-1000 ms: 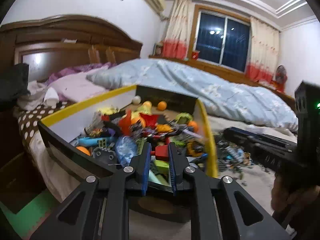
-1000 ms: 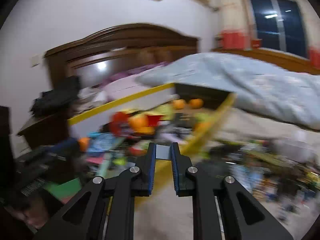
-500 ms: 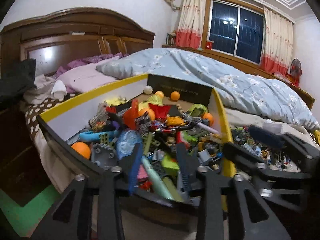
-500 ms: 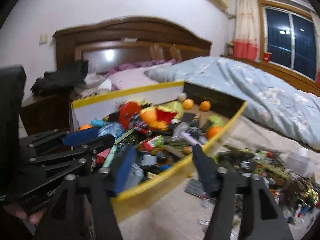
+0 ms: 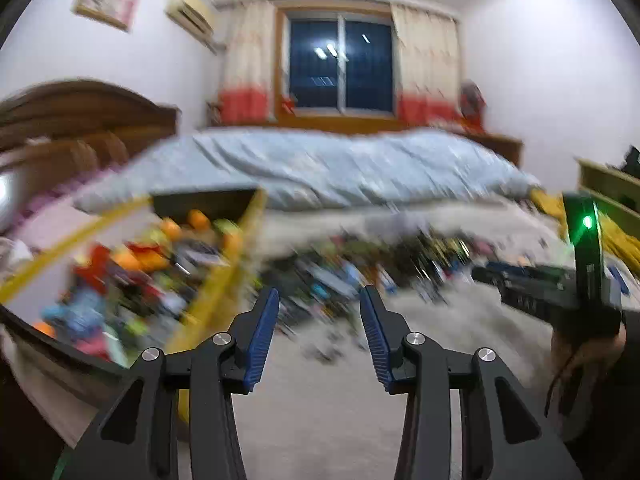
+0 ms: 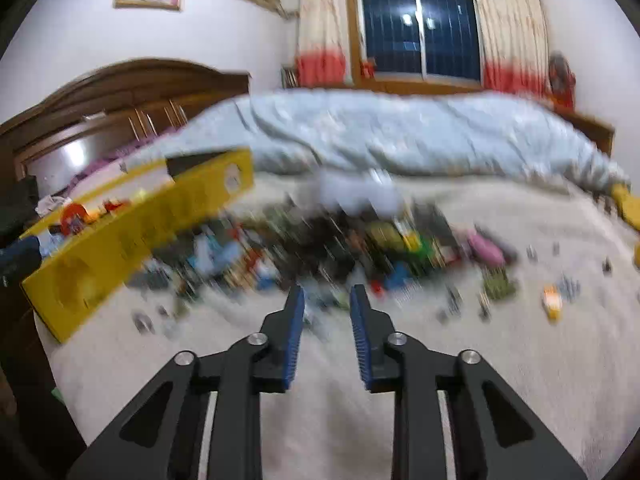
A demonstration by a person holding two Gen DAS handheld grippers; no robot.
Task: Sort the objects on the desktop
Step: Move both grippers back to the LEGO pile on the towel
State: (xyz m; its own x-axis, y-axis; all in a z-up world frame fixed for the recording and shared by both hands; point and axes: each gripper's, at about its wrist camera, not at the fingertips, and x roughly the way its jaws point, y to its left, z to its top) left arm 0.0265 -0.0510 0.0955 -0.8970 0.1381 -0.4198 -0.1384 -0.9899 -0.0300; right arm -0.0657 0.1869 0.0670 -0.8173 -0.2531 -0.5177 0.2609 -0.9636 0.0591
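A blurred heap of small toy pieces (image 6: pixel 360 248) lies on the beige bedspread (image 6: pixel 320 420); the same toy heap (image 5: pixel 360 264) shows in the left wrist view. A yellow box (image 6: pixel 132 236) full of toys stands at the left, seen as the box (image 5: pixel 224 280) in the left wrist view. My left gripper (image 5: pixel 319 300) is open with nothing between its fingers, over the spread beside the box. My right gripper (image 6: pixel 327 296) hovers just short of the heap, its jaws closing with a gap and nothing between them. The right gripper's body (image 5: pixel 560 284) shows at the right of the left wrist view.
A light blue quilt (image 6: pixel 400 136) is bunched behind the heap. A dark wooden headboard (image 6: pixel 120 96) stands at the left. Loose small pieces (image 6: pixel 552 300) are scattered to the right on the spread. A person's hand (image 5: pixel 580 352) holds the right gripper.
Both grippers opened over the box, letting go of small pieces, then swung right from the box toward the heap on the spread. The right jaws have narrowed again since half a second ago.
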